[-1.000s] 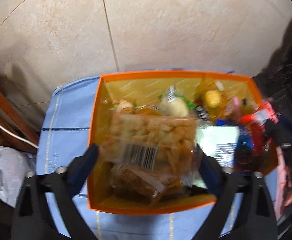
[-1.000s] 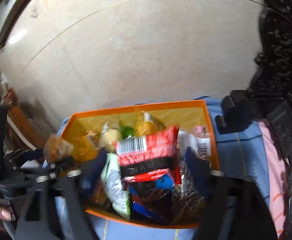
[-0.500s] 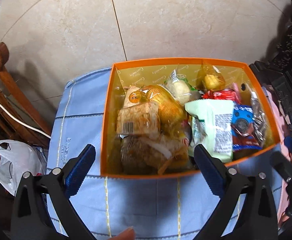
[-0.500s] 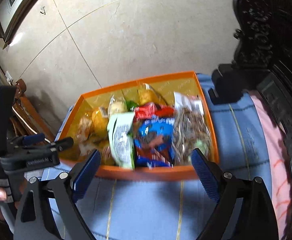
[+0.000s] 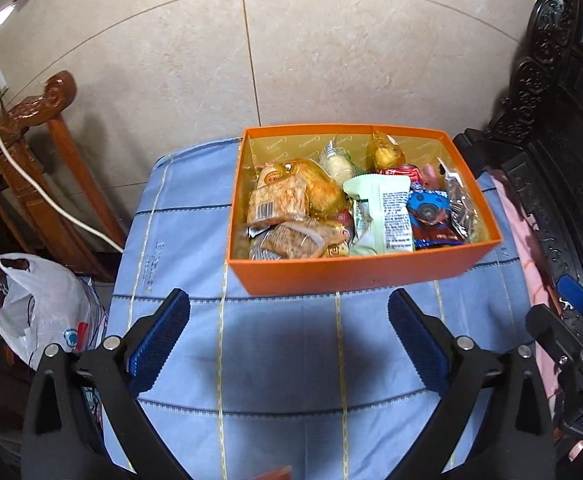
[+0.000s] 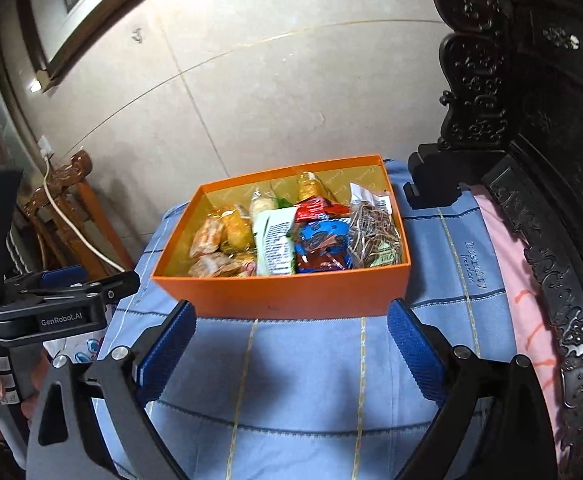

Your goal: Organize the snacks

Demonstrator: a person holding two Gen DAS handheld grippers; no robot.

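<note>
Orange box of snacks is seen ahead of left gripper and right gripper, both spread wide, empty (blue cloth open between). Carved furniture crowds box's rt edge.

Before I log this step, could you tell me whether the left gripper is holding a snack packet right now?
No, the left gripper is open and empty above the blue cloth, and the snacks lie in the orange box.
</note>
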